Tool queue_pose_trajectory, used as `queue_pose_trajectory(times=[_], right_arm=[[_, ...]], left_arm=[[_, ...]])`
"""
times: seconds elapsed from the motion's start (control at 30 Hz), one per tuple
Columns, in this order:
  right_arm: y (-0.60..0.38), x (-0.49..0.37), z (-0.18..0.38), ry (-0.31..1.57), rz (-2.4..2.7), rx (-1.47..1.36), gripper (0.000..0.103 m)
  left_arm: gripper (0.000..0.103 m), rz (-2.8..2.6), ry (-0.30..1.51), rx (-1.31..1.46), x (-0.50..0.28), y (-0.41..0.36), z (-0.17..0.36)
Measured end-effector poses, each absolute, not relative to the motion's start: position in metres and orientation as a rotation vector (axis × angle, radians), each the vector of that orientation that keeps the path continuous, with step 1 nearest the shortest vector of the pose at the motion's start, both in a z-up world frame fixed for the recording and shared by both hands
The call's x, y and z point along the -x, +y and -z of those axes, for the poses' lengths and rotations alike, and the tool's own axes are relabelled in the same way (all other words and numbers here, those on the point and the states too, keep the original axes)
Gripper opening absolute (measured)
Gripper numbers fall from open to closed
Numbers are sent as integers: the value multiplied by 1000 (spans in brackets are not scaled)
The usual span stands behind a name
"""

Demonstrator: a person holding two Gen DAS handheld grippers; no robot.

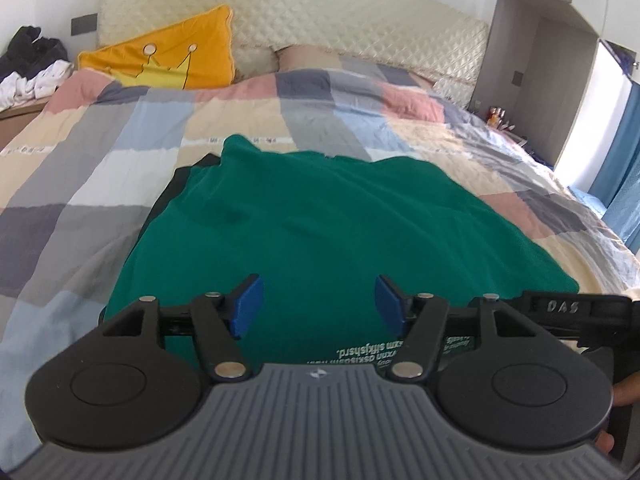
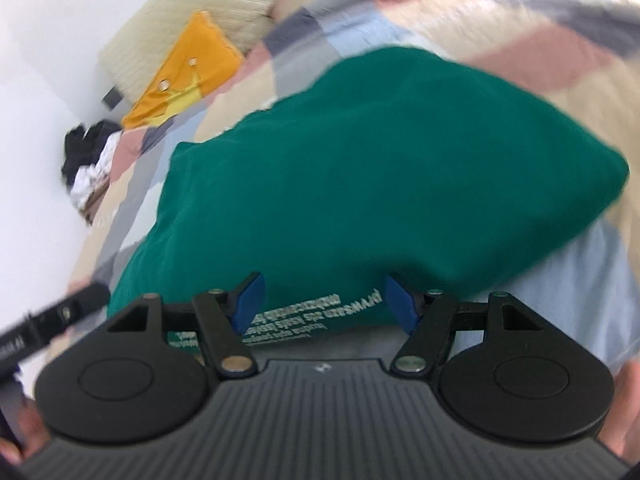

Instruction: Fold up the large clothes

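So the green shirt was lying folded on the checked duvet, near the bed's foot edge, white lettering at its near hem. Both grippers hovered over that hem: left gripper had its blue pads spread apart with nothing pinched, and right gripper was open too (that view was pretty blurry). A yellow pillow sat by the headboard.

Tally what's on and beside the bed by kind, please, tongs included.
Green garment: 1
Orange cushion: 1
Patchwork quilt: 1
Black-and-white clothes heap: 1
Tongs: 2, left tongs, right tongs
Total: 6
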State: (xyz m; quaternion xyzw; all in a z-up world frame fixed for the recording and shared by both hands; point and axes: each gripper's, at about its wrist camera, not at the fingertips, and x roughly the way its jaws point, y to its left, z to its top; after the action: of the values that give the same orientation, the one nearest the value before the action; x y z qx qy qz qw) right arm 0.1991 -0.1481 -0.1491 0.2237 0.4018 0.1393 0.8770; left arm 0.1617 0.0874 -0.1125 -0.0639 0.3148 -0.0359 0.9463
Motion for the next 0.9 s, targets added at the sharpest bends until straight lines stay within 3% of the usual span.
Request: queue_pose_trajectory(times=[0.03,0.1,0.17,0.43,0.7,0.9], right_arm=[[-150,-199,153,848,-282,-493,84],[-157,-200,158,861,-275,-557,97],[-160,-201,161,872,-267,-593,103],[-182,-202,177,903,-242,-807,103],[-211,-211,231,945,-128,-1250,103],[-199,-223,224,883,-183,-1243,103]], left_arm=[[74,70,650,134,-164,88,114],[80,65,662,141,-167,88,116],[81,65,679,154,-170,90,119],[93,52,734,260,-184,101,131],[95,21,794,388,-197,118,150],[95,8,823,490,-203,131,164]])
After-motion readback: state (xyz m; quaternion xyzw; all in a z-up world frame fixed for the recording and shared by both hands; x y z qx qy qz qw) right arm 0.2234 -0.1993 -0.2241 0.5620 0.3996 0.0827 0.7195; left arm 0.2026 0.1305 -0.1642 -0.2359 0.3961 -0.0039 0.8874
